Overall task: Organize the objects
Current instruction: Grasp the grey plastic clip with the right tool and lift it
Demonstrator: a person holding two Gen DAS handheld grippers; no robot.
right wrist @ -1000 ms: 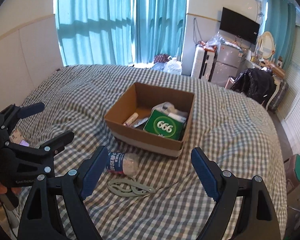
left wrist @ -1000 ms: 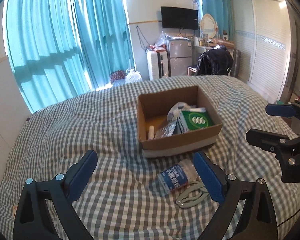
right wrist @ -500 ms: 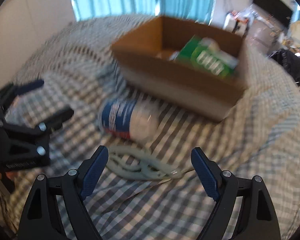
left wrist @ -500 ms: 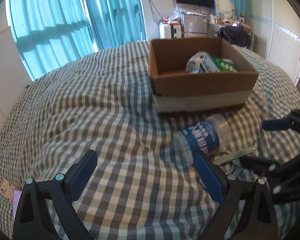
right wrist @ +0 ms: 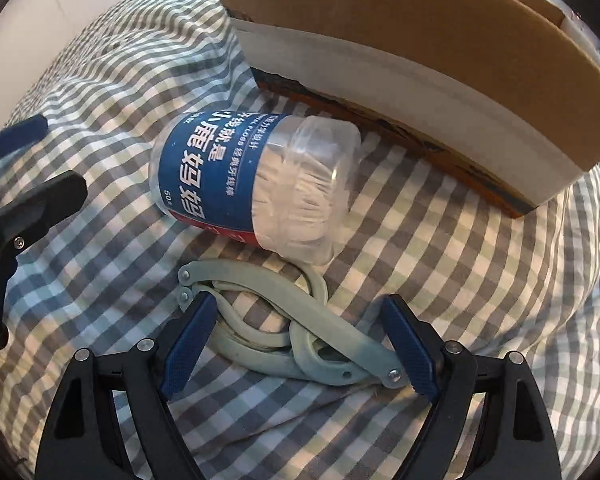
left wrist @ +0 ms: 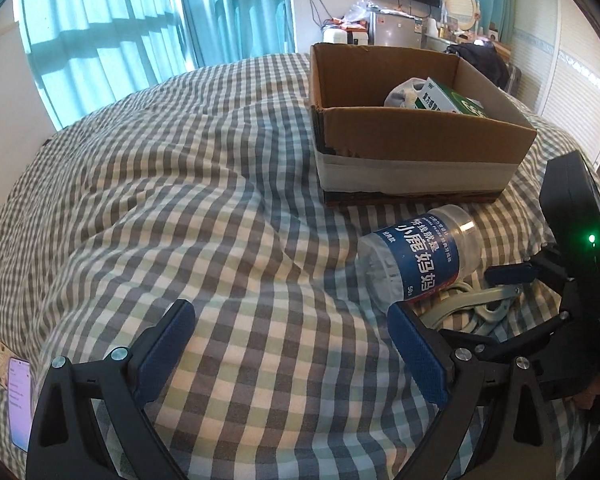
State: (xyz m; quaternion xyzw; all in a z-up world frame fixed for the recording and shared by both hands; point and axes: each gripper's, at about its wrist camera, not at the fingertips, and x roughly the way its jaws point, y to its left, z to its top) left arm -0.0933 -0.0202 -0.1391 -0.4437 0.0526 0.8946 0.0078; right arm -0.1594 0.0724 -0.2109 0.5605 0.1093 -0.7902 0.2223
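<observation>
Left wrist view: left hand-held gripper wide open, nothing between the blue pads, just checkered bed cover under it. Clear jar with a blue label lying on its side a bit ahead and off to the right, just past the right pad. Pale green folded hanger peeking out from behind the jar, partly hidden. Cardboard box sitting further back on the bed, with a green carton and a white bag-like thing inside. Right hand-held gripper coming in from the right edge, down at the hanger. Phone lying at the far left edge.

Right wrist view: right hand-held gripper also open, pads either side of the hanger, close to both ends but can't tell if actually touching. Hanger flat on the cover. Jar right behind it, touching or nearly so, box just past that. Left hand-held gripper's fingers poking in at the left, well short of the jar.
</observation>
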